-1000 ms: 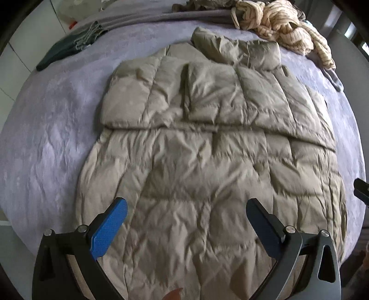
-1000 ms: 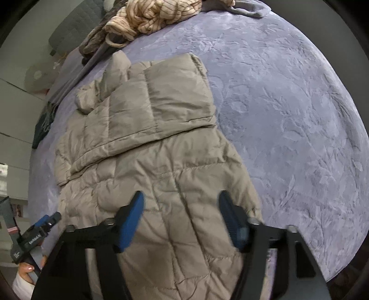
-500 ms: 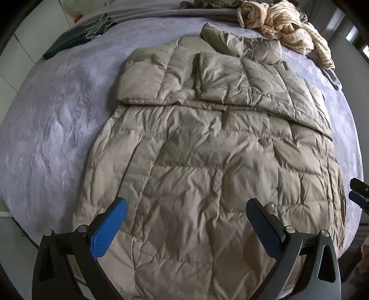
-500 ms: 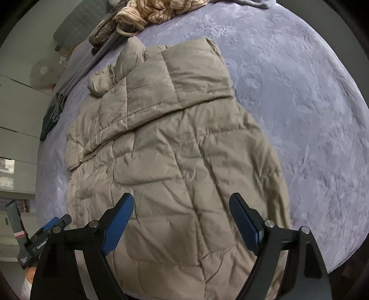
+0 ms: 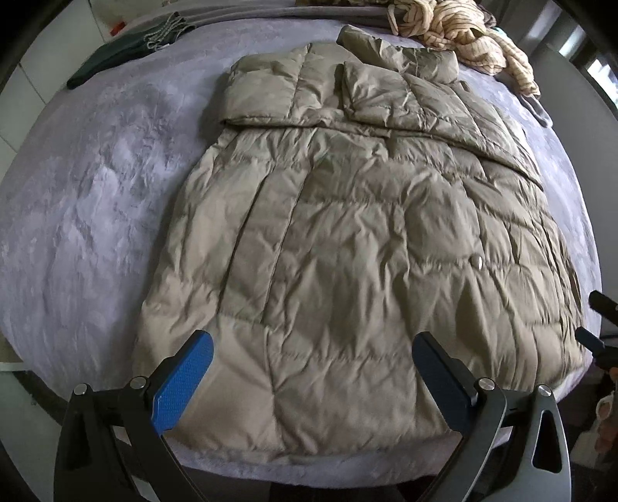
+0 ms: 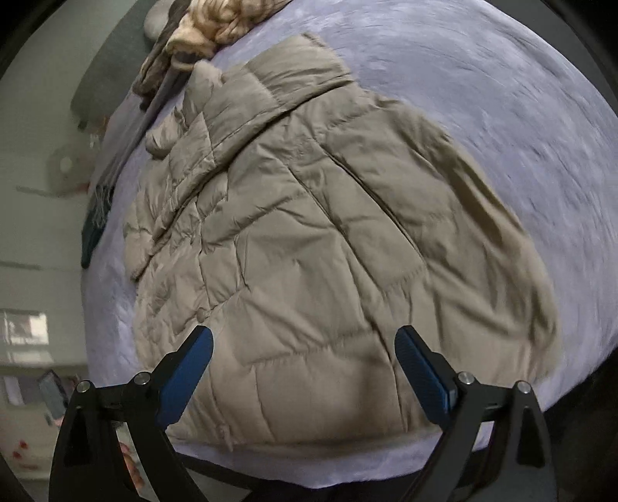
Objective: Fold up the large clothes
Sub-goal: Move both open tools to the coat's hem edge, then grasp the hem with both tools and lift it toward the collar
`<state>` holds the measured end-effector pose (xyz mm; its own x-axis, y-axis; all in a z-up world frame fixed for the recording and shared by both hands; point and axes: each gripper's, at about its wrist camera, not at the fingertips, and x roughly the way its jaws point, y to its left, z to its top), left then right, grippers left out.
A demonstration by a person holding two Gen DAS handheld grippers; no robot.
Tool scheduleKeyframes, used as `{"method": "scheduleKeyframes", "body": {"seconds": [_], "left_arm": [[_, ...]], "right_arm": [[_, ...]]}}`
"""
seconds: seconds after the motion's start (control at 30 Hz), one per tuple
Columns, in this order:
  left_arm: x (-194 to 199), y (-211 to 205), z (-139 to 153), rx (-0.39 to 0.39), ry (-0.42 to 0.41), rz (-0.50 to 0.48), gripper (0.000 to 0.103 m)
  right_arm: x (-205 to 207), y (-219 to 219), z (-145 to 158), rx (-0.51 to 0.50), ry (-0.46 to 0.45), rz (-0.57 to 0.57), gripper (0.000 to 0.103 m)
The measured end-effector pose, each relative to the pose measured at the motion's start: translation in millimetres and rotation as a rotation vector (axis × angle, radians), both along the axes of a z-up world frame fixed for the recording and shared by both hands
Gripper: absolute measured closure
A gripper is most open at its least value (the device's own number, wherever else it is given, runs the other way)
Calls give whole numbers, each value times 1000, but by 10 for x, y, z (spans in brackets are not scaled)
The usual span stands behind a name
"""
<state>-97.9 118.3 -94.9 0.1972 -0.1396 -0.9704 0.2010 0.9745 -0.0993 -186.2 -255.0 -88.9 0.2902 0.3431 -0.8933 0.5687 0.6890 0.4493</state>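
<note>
Spread flat, a khaki quilted down coat (image 5: 347, 247) is lying lengthwise on a bed with a lavender plush cover (image 5: 89, 200), its hem reaching the near edge of the bed and its collar pointing toward the far end. Both sleeves are lying folded across the chest, so the upper part is forming a thicker band above the smooth lower panels. A small snap (image 5: 478, 262) is showing on the coat's right half in the left wrist view.

The left gripper (image 5: 313, 380) is hanging over the hem, its jaws standing wide apart with only the coat's surface beneath and nothing pinched between them. The right gripper (image 6: 303, 367) is hovering above the hem near the coat's other lower corner; its jaws are opening and are already wide, with nothing clamped between the blue pads (image 6: 185, 380).

Beyond the collar, a cream striped knit garment (image 5: 459, 34) is sitting bunched in a heap at the far end of the bed. A dark green folded cloth (image 5: 116, 58) is resting at the far left edge, well apart from the coat.
</note>
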Motion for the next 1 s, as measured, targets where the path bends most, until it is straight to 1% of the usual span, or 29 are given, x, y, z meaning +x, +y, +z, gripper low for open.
{"method": "scheduleKeyframes", "body": {"seconds": [0.13,0.2,0.3,0.43,0.47,0.57,0.67,0.77,0.87,0.9,1.0], "left_arm": [[-104,111,-27,-1,17,-9,0],[-157,182,12,-22,16,1,0],[-223,312,54,-86,29,30,0],[-301,408,-22,-174,93,88,0],[-330,435,-59,-208,114,97,0],[-435,512,-154,-269,158,133,0],[-533,680,-265,-367,210,202,0],[-588,849,-424,-441,264,276,0],[-625,935,-648,-476,343,350,0],[-629,935,-706,-490,357,367,0],[-581,879,-771,-505,344,400,0]], "right_arm": [[-210,11,45,1,-18,-51,7],[-275,24,45,6,-10,-59,7],[-342,26,1,51,10,-75,7],[-426,-28,-86,114,37,-101,7],[-457,-60,-103,143,45,-106,7],[-567,-157,-117,189,46,-118,7],[-709,-301,-164,226,57,-155,7],[-868,-430,-261,263,81,-220,7],[-968,-489,-369,301,107,-269,7],[-991,-496,-405,313,110,-280,7],[-1026,-518,-502,336,115,-306,7]]}}
